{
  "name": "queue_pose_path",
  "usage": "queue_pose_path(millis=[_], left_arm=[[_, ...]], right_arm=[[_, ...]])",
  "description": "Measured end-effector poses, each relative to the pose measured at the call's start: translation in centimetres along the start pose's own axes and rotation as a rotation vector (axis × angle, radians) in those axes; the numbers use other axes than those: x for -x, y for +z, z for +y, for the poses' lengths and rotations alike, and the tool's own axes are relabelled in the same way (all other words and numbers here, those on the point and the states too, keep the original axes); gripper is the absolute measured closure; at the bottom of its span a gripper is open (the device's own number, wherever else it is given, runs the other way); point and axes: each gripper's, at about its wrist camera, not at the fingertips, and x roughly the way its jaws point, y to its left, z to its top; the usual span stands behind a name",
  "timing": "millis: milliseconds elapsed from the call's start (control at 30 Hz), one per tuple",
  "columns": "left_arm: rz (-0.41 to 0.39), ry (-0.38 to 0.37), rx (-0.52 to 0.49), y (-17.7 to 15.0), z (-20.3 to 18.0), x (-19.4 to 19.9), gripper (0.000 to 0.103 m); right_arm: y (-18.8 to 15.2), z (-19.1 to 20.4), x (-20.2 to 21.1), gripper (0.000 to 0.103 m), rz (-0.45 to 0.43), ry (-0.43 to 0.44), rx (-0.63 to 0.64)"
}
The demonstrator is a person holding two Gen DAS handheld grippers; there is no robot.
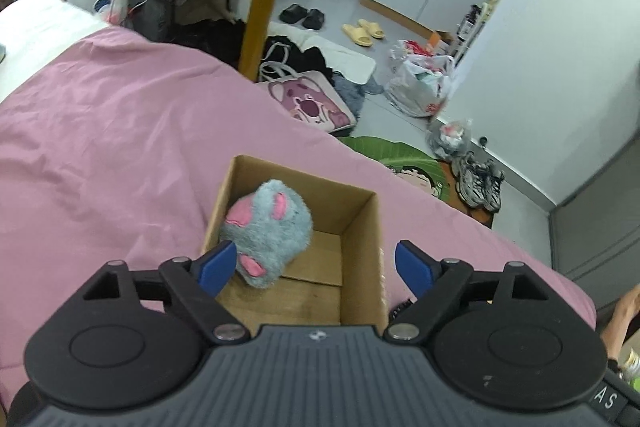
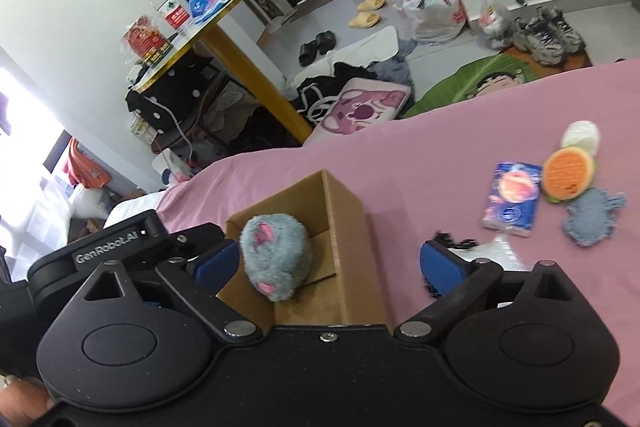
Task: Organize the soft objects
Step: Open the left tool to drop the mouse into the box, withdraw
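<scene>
Right at the lens, the left gripper (image 1: pixel 315 267) is spread wide with nothing between its blue pads, poised above the cardboard box (image 1: pixel 362 255). The right gripper (image 2: pixel 330 263) is likewise released and empty, over the same box, with the other tool's black body showing at its left.

Inside the box, against its left wall, lies the grey plush toy (image 1: pixel 266 231), pink patches up; the left gripper's left pad looks to be at its flank, though I cannot tell whether it touches. The toy looks light and squashy, likely to give under the pads rather than slip, so a pinch across the full middle of its body seems safest.

Further out on the pink bedsheet (image 2: pixel 440 147), right of the box, wait more soft things: a clear plastic packet (image 2: pixel 498 251) just past the right pad, a blue tissue pack (image 2: pixel 512 199), a grey knitted piece (image 2: pixel 592 213) and an orange-faced round plush (image 2: pixel 568 175) with a white ball (image 2: pixel 580 137) behind it. The tissue pack should compress; taking it across its narrow width seems best.
</scene>
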Motion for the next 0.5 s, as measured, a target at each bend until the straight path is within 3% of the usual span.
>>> queue_pose_path(millis=[67, 500], left_arm=[[-0.008, 0.003, -0.008, -0.3, -0.6, 0.5, 0.018], [-0.060, -0.026, -0.024, -3.0, -4.4, 3.0, 0.015]], right_arm=[[-0.1, -0.6, 0.8, 0.000, -0.007, -0.014, 0.005], [0.0, -4.3, 5.3, 0.000, -0.038, -0.055, 0.019]])
